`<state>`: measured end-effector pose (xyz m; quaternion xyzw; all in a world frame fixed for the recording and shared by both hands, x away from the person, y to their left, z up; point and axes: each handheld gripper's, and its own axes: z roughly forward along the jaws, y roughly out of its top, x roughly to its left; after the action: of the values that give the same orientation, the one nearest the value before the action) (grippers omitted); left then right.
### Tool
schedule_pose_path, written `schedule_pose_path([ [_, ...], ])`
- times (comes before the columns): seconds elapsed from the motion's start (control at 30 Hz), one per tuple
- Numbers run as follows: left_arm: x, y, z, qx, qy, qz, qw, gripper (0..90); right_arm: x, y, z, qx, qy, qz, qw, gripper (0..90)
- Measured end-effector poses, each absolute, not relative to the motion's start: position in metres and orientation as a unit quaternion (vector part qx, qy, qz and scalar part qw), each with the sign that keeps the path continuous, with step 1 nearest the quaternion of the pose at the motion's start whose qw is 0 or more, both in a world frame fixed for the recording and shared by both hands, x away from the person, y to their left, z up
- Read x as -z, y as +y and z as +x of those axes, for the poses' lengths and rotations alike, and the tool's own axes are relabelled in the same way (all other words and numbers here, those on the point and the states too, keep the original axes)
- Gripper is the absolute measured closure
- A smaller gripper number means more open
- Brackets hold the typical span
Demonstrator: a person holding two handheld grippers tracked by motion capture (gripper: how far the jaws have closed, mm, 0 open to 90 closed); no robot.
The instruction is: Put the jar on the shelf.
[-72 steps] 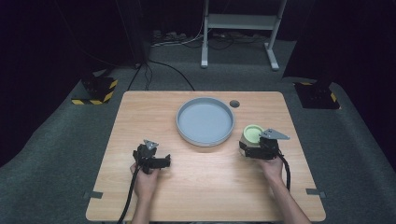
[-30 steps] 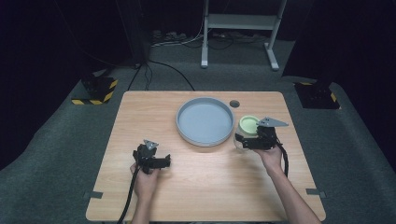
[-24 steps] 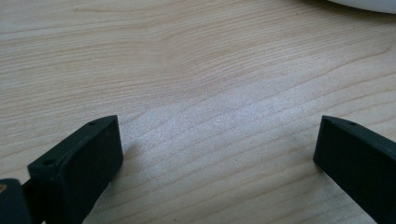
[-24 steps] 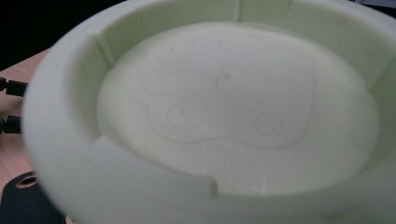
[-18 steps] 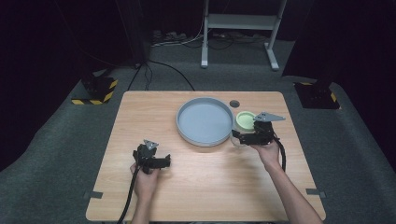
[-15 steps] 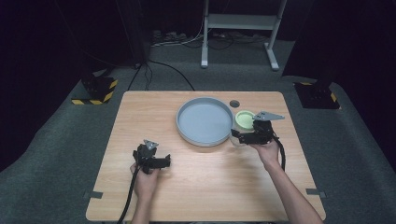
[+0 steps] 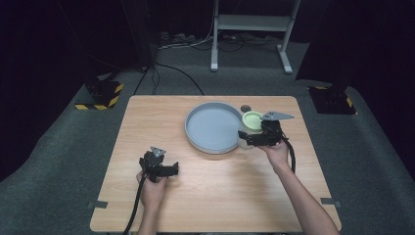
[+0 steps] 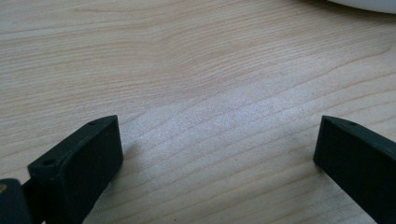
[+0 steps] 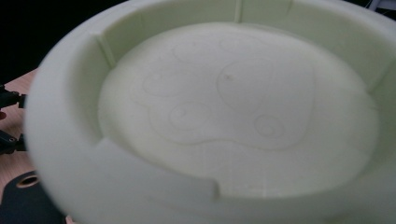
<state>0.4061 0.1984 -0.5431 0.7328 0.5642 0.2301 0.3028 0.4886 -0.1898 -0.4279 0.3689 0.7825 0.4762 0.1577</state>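
High view, cup: a pale green cup [image 7: 252,120] is seen right of centre, touching or just beside the rim of the grey tray [image 7: 195,139] on the bench [image 7: 235,196].
High view, right gripper [image 7: 247,138]: it is held against the cup's near side; whether its fingers are clamped cannot be told.
High view, left gripper [image 7: 171,170]: it is rested low at lower left, well apart from the tray.
Left gripper view: the fingers [image 8: 77,168] are spread apart over bare wood.
Right gripper view: the cup's inside [image 9: 238,107] is seen very close; the fingers are hidden.
Advice: the cup is best lifted level, cleared over the tray rim, then lowered inside.
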Motion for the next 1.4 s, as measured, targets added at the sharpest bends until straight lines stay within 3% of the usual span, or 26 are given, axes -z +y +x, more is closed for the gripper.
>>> schedule_pose_path([
  [1.4,0.543,0.198,0.406,-0.23,0.564,0.733,0.303,1.4,0.415,-0.146,0.521,-0.476,0.787,0.362,0.154,10.9],
])
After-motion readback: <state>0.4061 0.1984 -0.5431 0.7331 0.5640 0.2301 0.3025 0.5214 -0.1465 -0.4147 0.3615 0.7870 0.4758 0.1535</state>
